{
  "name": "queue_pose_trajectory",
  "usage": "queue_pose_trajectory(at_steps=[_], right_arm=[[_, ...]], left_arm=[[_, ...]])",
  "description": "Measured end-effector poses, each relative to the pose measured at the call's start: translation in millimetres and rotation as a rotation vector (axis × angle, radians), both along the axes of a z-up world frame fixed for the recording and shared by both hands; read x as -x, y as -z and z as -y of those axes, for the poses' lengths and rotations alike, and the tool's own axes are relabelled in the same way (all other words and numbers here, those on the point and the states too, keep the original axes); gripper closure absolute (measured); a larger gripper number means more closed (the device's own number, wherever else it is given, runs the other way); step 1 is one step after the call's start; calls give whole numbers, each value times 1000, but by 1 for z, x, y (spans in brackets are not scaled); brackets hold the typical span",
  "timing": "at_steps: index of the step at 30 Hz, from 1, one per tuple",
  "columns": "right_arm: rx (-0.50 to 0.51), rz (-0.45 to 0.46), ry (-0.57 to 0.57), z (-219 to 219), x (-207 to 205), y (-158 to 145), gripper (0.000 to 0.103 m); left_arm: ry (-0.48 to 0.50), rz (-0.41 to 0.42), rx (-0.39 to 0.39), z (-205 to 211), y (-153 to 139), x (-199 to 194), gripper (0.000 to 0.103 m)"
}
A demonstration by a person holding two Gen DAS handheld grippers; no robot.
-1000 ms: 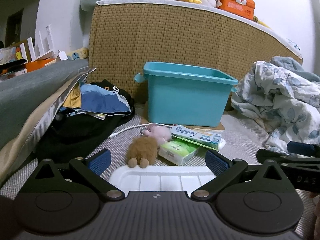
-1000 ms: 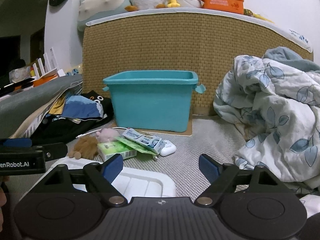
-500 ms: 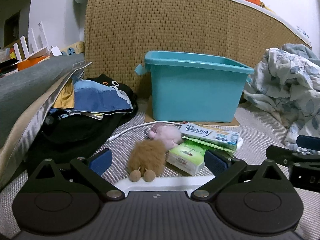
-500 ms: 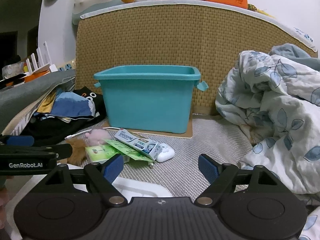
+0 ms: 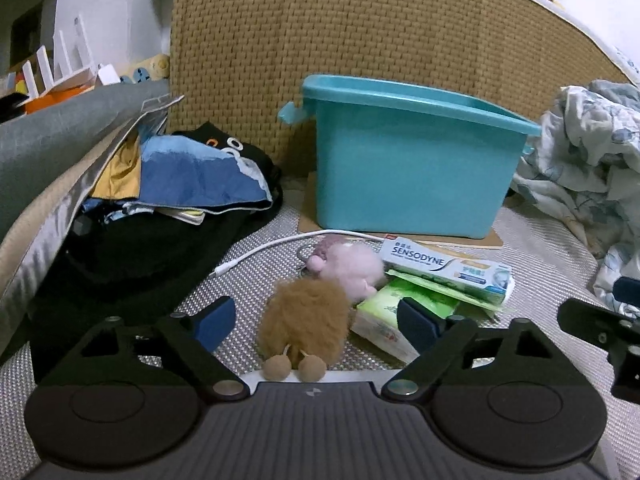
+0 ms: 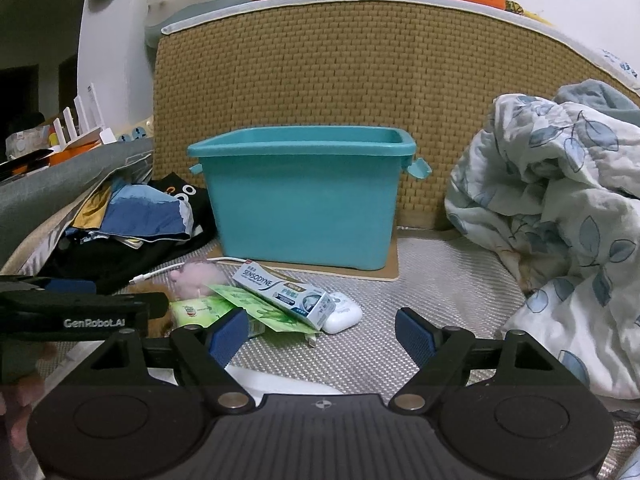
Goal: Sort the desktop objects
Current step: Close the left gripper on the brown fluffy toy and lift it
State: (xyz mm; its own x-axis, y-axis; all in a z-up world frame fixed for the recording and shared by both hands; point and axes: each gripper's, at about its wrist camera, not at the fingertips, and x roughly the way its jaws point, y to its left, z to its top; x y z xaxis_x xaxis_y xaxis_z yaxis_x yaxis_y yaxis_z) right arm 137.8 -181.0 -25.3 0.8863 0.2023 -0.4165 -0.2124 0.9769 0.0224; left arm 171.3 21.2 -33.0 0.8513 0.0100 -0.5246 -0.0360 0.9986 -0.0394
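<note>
A brown plush toy point(image 5: 303, 320) is seen lying on the woven mat point(image 5: 532, 256), framed between the parted, empty fingers of the left gripper point(image 5: 316, 322), its two small feet nearest the camera. Behind it and touching it lies one pink plush toy point(image 5: 347, 266); just to the right are one green tissue pack point(image 5: 384, 316), partly hidden by the right-hand finger, and one Sensodyne toothpaste box point(image 5: 446, 266) laid across the pack. In the right wrist view a single white case point(image 6: 342, 314) is seen against the end of the toothpaste box point(image 6: 284, 292), and the right gripper point(image 6: 322, 334) is held spread and empty over bare mat, with this cluster ahead and to its left. One teal bin point(image 5: 408, 160) stands upright on a flat board behind the objects, against a wicker headboard point(image 5: 360, 32). One white cable point(image 5: 272, 248) runs in front of the bin toward a pile of dark clothes point(image 5: 160, 208) at the left. A crumpled leaf-print blanket point(image 6: 560, 208) occupies the right side. A white tray edge point(image 5: 360, 376) is visible just beneath the left gripper. Nothing lies between the brown plush toy and the open fingers.
</note>
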Motion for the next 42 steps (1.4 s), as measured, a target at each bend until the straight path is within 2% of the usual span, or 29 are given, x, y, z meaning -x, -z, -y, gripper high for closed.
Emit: queue_pose_trajectory(at_steps=[2,4,11,15,17,19,21,27,39,42], right_arm=[[-5,-4,3,1,0,1,18],[-16,-15,4,2,-2,1,18],[-46,-27,-2,4,-2,1,18],[-47,-34,-8,3,-2,1,18],[-48,-37,-12,2,-2,2,18],[-49,-40,-15,1,-2,2,18],[-49,-43,-19,2,-2,3,18],[-55,-45,-22,3,-3,3,18],[-63,-24,-37,1,4,-2,18],[-55,-12,-41,0,6,-4,18]], left_arm=[[-5,-10,3,-1,2,-4,18],[-3,-22,4,-5,4,-9,24],[-3,-68,6,-14,10,-23,31],[-10,-115,35,-18,17,-31,48],[-8,-137,54,-21,20,-35,51],[-2,-145,59,-21,23,-35,60],[-2,-133,63,-20,22,-33,64],[-3,-93,85,-23,13,-24,66],[-1,6,130,-33,-31,-3,66],[11,33,120,-28,-45,-3,66]])
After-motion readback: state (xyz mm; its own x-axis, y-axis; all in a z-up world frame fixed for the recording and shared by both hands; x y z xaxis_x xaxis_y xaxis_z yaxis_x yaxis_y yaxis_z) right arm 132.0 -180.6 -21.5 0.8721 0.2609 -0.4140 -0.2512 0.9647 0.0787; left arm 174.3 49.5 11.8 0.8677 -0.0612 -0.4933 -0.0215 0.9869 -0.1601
